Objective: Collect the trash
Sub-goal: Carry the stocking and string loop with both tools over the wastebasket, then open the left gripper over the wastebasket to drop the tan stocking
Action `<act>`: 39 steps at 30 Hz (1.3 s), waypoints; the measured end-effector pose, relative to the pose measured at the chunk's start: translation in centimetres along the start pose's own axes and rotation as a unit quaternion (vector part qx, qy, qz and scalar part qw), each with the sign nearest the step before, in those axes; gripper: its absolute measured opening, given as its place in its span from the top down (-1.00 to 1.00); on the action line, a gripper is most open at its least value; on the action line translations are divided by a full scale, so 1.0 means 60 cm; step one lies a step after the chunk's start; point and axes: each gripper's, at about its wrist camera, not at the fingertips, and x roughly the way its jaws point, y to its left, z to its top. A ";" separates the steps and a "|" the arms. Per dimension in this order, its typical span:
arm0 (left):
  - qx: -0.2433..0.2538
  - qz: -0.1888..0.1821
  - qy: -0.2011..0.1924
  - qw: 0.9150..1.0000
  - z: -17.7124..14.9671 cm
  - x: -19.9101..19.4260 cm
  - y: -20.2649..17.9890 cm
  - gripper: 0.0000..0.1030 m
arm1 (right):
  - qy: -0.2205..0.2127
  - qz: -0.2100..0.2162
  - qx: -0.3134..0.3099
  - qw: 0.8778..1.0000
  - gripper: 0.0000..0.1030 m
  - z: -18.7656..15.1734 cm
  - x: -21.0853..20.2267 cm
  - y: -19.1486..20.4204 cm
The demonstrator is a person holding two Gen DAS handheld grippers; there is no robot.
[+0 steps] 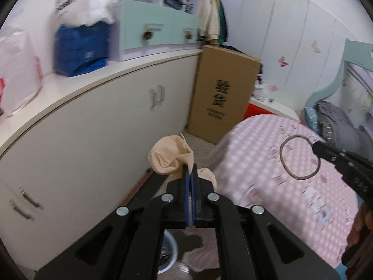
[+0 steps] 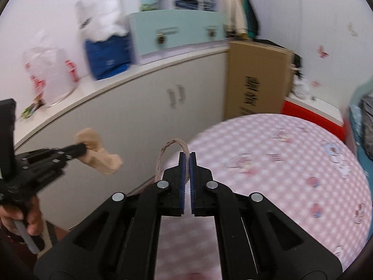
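Note:
My left gripper (image 1: 190, 170) is shut on a crumpled beige cloth (image 1: 170, 156) and holds it in the air between the cabinet and the bed. The cloth also shows in the right wrist view (image 2: 100, 156), hanging from the left gripper (image 2: 80, 150). My right gripper (image 2: 186, 158) is shut on a thin brown loop band (image 2: 163, 156), held above the bed's edge. The band shows as a ring (image 1: 299, 157) in the left wrist view, hanging from the right gripper (image 1: 314, 147) over the pink checked bedsheet (image 1: 268, 175).
A long white cabinet (image 1: 93, 121) runs along the left, with plastic bags (image 1: 18, 70) and a blue bag (image 1: 81, 46) on top. A tall cardboard box (image 1: 221, 93) stands at its far end. A small bin (image 1: 169, 254) sits on the floor below my left gripper.

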 end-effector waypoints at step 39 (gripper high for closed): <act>-0.068 0.090 0.213 0.970 -0.315 0.283 0.217 0.94 | 0.207 0.050 -0.011 0.977 0.94 -0.294 0.365 0.237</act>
